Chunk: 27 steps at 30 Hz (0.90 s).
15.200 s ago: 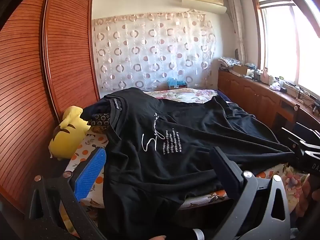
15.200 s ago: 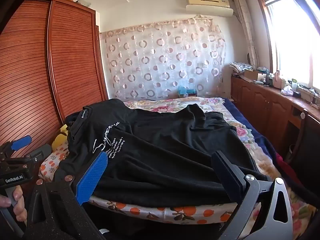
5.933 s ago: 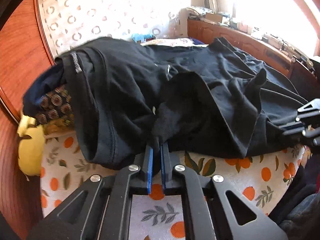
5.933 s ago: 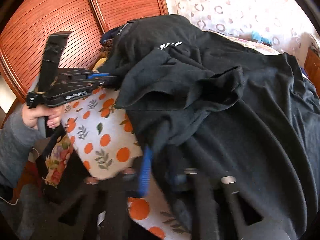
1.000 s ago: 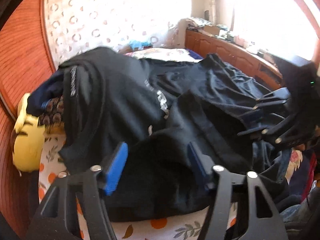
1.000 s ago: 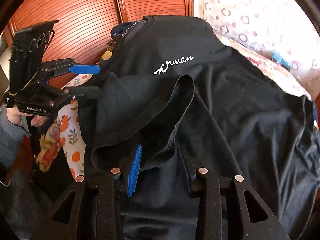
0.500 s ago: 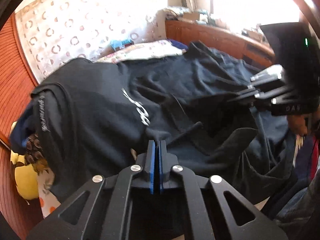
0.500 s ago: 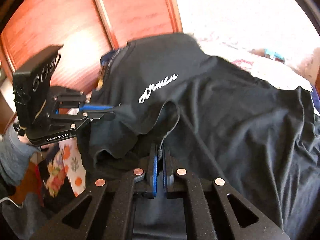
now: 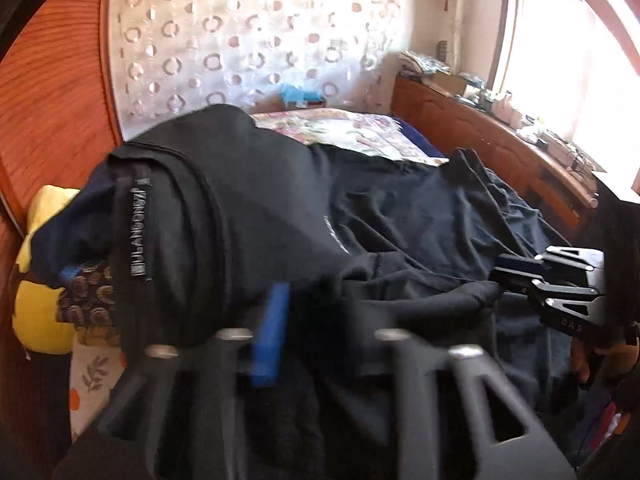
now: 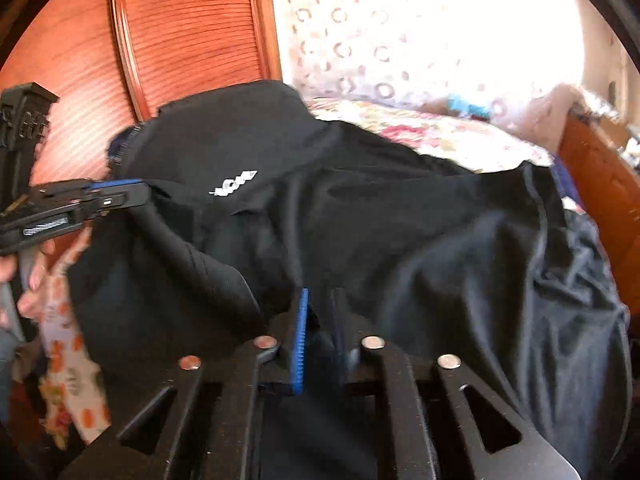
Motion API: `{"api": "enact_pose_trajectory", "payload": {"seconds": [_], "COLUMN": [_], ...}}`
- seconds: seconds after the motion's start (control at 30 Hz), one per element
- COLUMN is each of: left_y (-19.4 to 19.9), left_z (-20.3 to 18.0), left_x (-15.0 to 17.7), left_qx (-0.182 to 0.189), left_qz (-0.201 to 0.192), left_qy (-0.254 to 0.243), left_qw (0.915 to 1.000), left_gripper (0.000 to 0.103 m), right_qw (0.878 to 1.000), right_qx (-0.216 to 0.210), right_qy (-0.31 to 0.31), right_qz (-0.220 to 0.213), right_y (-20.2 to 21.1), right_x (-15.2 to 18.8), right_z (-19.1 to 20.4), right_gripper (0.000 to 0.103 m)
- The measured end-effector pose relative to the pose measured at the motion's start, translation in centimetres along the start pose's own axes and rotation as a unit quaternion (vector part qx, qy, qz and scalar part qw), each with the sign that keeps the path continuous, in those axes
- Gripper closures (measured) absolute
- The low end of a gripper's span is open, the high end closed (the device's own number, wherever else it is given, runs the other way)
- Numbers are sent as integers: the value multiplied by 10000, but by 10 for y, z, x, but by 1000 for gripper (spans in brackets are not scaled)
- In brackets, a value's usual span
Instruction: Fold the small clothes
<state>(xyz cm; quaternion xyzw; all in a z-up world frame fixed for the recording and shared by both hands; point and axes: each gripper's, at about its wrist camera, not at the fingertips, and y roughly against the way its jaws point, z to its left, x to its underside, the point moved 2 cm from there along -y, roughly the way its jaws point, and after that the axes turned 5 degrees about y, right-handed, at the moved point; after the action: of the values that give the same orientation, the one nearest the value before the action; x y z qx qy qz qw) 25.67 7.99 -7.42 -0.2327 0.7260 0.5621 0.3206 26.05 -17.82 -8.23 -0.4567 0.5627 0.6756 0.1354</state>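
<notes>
Both wrist views sit low and close over the black shirt, angled down across the bed. Shared: shirt, curtain, wardrobe.

Daylit, window glare blown out, motion blur, fisheye-bent edges.

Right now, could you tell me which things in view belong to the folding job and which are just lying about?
Job: black T-shirt, left gripper, right gripper.
Lying about: yellow plush toy, patterned dark cloth, blue item by the curtain, clutter on the wooden ledge.
</notes>
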Motion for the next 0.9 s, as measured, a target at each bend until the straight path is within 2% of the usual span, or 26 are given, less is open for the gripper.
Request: {"api": "enact_pose_trajectory", "payload": {"seconds": [0.03, 0.1, 0.13, 0.23, 0.37, 0.6, 0.73, 0.77, 0.8, 0.83, 0.87, 0.9], "left_y": [5, 17, 22, 32, 36, 37, 30, 29, 29, 28, 29, 31], "left_z": [0, 1, 3, 7, 13, 43, 54, 54, 52, 51, 51, 49], "left_x": [0, -1, 0, 8, 36, 82, 90, 92, 92, 92, 92, 92], "left_qx": [-12, 29, 33, -40, -154, -561, -513, -463, -329, -232, -190, -144], "left_qz": [-95, -214, -241, -126, 190, 469, 607, 606, 522, 530, 528, 522], "left_qy": [-2, -26, -38, -98, -156, 54, 75, 2, -94, -117, -116, -145], "left_qw": [10000, 9998, 9997, 9999, 9996, 9973, 9968, 9971, 9981, 9983, 9984, 9984], "left_gripper": [47, 30, 27, 27, 27, 27, 27, 30, 40, 44, 54, 73], "right_qw": [10000, 9999, 9998, 9983, 9915, 9849, 9842, 9848, 9853, 9856, 9861, 9856], "right_qx": [11, -95, -205, -571, -1239, -1570, -1563, -1531, -1506, -1491, -1471, -1499], "right_qy": [4, -4, 14, 35, -75, 73, 159, 180, 180, 170, 165, 169], "right_qz": [-15, -41, -47, 66, 393, 721, 820, 802, 786, 780, 754, 762], "right_y": [2, 9, 14, 30, 37, 45, 48, 49, 50, 45, 46, 45], "right_x": [1, 2, 3, 8, 24, 52, 63, 64, 66, 61, 62, 62], "right_z": [-1, 0, 1, 9, 25, 60, 73, 74, 75, 75, 75, 75], "right_gripper": [59, 58, 58, 58, 58, 58, 58, 58, 58, 58, 60, 79]}}
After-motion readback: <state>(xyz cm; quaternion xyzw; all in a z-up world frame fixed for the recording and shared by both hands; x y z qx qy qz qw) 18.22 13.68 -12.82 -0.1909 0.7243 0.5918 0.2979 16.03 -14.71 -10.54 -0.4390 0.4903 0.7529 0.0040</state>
